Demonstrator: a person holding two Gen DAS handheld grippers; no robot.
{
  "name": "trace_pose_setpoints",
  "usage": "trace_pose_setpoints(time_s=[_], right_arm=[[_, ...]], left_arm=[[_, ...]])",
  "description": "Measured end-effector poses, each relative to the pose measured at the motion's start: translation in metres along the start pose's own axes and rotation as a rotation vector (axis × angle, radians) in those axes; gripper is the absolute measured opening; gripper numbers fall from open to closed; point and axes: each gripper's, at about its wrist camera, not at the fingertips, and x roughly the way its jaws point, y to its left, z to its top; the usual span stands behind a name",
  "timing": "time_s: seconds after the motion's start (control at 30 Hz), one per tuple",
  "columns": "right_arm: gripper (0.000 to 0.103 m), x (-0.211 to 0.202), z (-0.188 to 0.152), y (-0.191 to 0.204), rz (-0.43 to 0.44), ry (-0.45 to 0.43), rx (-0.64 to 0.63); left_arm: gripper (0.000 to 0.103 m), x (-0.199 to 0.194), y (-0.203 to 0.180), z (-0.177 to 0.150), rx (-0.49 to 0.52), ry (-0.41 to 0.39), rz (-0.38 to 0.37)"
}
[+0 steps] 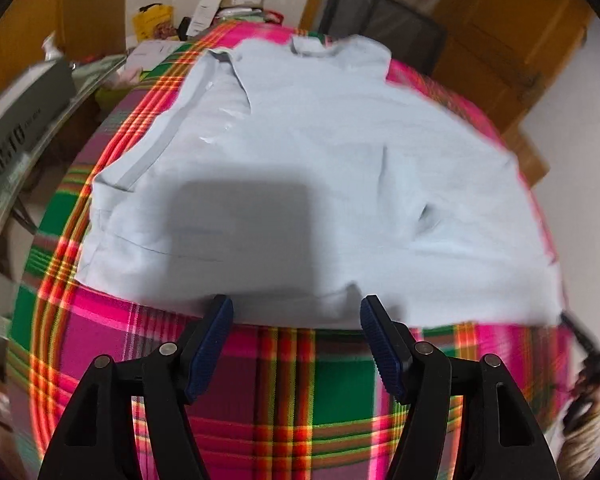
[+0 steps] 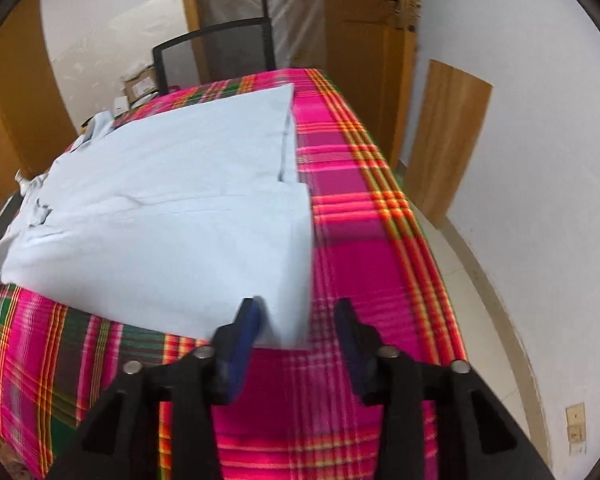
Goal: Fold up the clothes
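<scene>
Where the pale blue shirt (image 1: 300,152) is taken as the landmark, it is seen spread on the plaid cloth (image 1: 284,380), collar (image 1: 312,46) at the far end and hem toward both cameras. The side panels appear to be folded in already, a sleeve laid along one long edge and a straight doubled edge (image 2: 288,148) shown on the other, though motion blur leaves the exact layers uncertain. The left gripper (image 1: 296,316) is held at the shirt's near hem with its jaws spread wide and nothing between them; the cloth edge lies just beyond the tips. The right gripper (image 2: 300,320) is poised at the shirt's near right corner, likewise gaping and empty, one finger (image 2: 248,332) over the fabric and the other over bare plaid. A lengthwise fold is judged to be the step in hand. What is called for next is that both hem corners be pinched evenly, lifted together and carried toward the collar, so that the layers are not dragged askew. A mesh chair (image 2: 216,52) is seen beyond the shirt's collar end.
</scene>
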Motion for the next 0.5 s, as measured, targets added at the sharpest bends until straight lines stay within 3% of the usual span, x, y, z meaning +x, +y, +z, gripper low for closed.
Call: trace_pose_setpoints(time_s=[0.1, 0.3, 0.43, 0.5], right_arm=[[0.041, -0.011, 0.004, 0.010, -0.038, -0.028, 0.007], [0.041, -0.030, 0.012, 0.055, 0.063, -0.137, -0.050], [0.041, -0.019, 0.021, 0.102, 0.130, -0.109, -0.117], [0.041, -0.009, 0.024, 0.130, 0.246, -0.065, -0.152]], left_arm=[[0.069, -0.008, 0.007, 0.000, -0.028, -0.011, 0.035], [0.069, -0.028, 0.015, -0.005, -0.077, -0.070, -0.001], [0.069, -0.024, 0.019, -0.001, -0.116, -0.069, -0.014], [0.069, -0.021, 0.022, 0.000, -0.133, -0.061, -0.009]])
